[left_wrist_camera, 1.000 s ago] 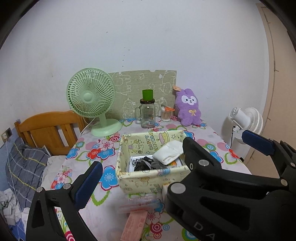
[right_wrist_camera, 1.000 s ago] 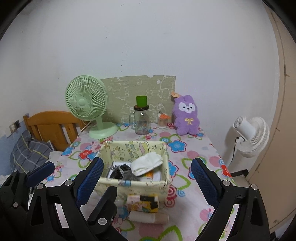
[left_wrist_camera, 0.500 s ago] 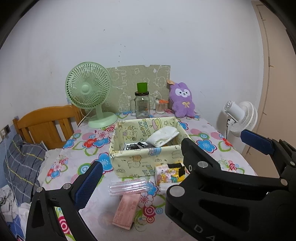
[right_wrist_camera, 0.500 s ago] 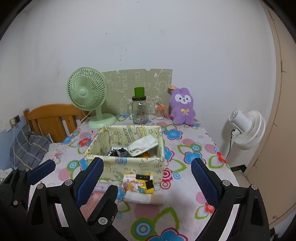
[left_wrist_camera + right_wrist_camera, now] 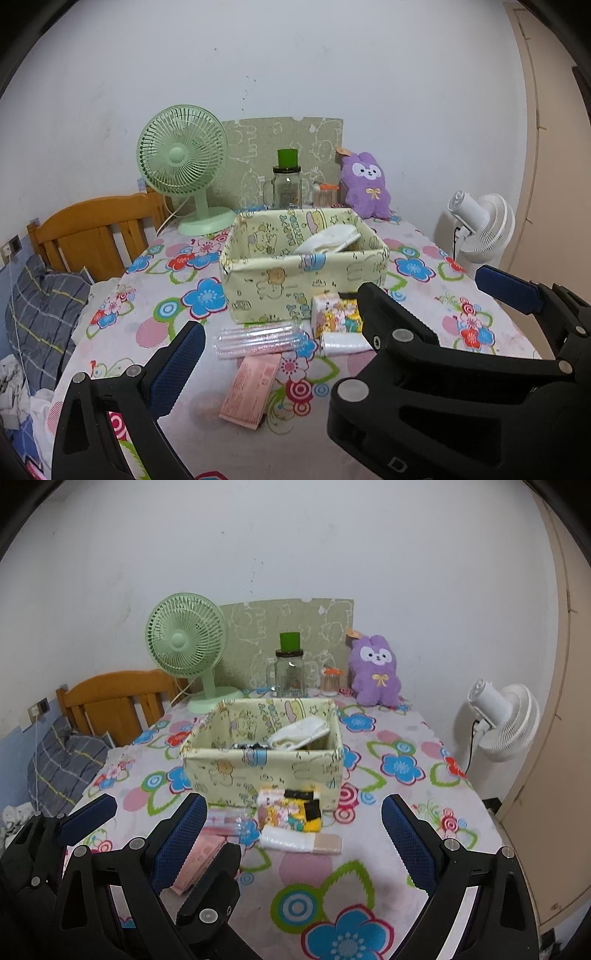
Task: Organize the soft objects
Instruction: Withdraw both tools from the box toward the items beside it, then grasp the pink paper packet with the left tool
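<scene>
Yellow-green cartoon fabric made up the storage box (image 5: pixel 258 760), which stood mid-bench on the flowered cloth of the bench (image 5: pixel 402 812), and everything soft was gathered in or against it. A white folded cloth (image 5: pixel 299 733) leaned inside the box at its right side, with a dark bundle (image 5: pixel 245 746) beside it. Just in front of the box lay a yellow-and-black printed packet (image 5: pixel 291 810), and in front of that a white roll (image 5: pixel 288 842).

You held your right tool (image 5: pixel 291 838) low before the box with its blue pads wide apart and nothing between them; the packet and the roll sat ahead of the gap, untouched. Your left tool (image 5: pixel 332 321) also stood spread and empty, left of the other.

Your right view showed the dark bundle inside the box, which the box's front wall hid from the left view. Your left view showed the clear tube pack (image 5: pixel 260 338) and the pink paper packet (image 5: pixel 251 387) whole, left of the roll; in the right view the tool fingers cut across both. In the left view the right tool's black body covered part of the printed packet and the roll's end. What the dark bundle was, you could not tell.

A purple plush rabbit (image 5: pixel 375 675) sat behind the box against the wall, right of the glass jar (image 5: pixel 290 674) and the green fan (image 5: pixel 184 642).
</scene>
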{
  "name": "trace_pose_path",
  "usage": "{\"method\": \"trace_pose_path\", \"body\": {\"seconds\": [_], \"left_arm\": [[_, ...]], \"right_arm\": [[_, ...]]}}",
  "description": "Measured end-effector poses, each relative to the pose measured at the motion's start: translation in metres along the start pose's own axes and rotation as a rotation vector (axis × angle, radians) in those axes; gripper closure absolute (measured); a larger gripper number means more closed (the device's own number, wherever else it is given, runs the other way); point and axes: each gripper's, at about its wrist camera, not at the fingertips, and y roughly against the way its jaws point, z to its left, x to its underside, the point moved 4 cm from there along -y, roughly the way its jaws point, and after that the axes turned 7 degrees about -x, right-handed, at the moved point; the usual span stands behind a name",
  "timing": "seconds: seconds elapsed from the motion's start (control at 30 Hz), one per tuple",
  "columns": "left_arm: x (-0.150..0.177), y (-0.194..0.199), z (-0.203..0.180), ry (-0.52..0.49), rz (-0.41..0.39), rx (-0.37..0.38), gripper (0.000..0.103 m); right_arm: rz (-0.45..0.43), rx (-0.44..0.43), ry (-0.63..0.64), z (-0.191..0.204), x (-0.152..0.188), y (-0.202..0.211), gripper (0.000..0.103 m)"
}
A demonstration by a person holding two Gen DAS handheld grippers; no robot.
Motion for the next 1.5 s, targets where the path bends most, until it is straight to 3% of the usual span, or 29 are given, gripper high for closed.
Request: {"method": "trace_pose_path", "body": {"seconds": [0.5, 0.83, 1.23, 1.5], "left_arm": [[0.032, -0.024, -0.002, -0.024, 0.068, 0.045, 0.001], [0.045, -0.048, 0.006, -0.017, 0.138, 0.029, 0.001], [0.051, -0.078, 0.021, -0.003, 0.204, -0.022, 0.008], [0.058, -0.096, 0.03, 0.027, 0.267, -0.01, 0.023]], "right_arm": [[0.063, 0.002, -0.031, -0.003, 0.033, -0.025, 0.006], [0.134, -0.008, -0.044, 0.0, 0.046, -0.052, 0.006], [0.191, -0.031, -0.054, 0.001, 0.05, -0.079, 0.006], [0.218, -0.034, -0.051, 0.003, 0.052, -0.092, 0.006]]}}
